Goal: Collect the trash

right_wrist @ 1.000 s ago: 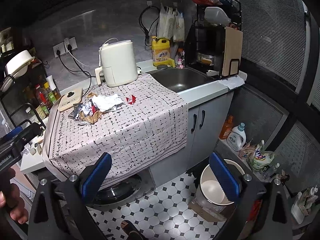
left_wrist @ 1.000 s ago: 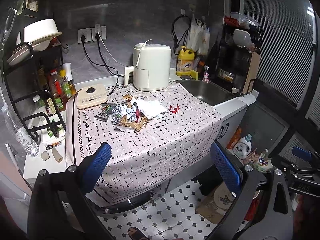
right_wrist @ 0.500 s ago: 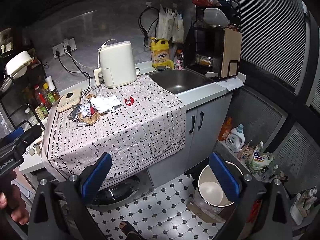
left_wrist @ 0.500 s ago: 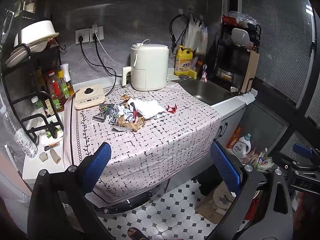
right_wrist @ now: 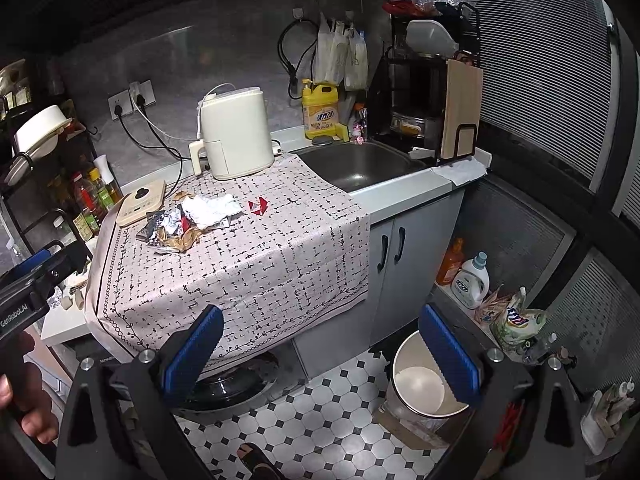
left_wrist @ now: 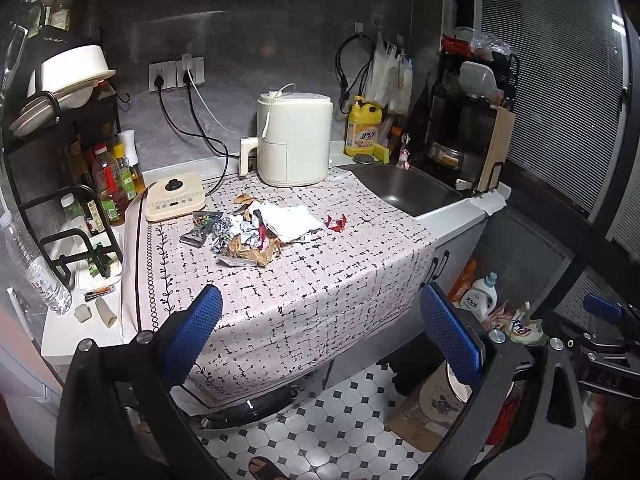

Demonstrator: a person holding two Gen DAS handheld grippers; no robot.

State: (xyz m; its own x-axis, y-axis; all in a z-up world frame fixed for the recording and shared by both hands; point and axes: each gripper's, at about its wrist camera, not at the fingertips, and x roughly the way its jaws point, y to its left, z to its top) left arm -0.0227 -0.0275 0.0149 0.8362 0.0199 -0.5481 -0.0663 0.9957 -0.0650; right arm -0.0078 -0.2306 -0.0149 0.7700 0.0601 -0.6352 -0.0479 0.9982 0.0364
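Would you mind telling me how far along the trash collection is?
Nothing looks collected: the crumpled heap of paper and foil wrappers and the small red folded scrap lie on the patterned tablecloth. Both the left hand-held gripper and the right hand-held gripper are open and empty. Everything must go into the round white bin.

A cream air fryer (left_wrist: 295,140) is standing at the centre of the left wrist frame on a patterned cloth (left_wrist: 304,280) that is draping over the counter edge, with a flat cream appliance (left_wrist: 175,196) lying to its left. A yellow detergent jug (right_wrist: 320,106) is sitting beside the steel sink (right_wrist: 360,166) in the upper middle of the right wrist frame, while a wooden cutting board (right_wrist: 462,108) is leaning upright in a black rack at upper right. Oil and sauce bottles (left_wrist: 116,176) are crowding the left edge.
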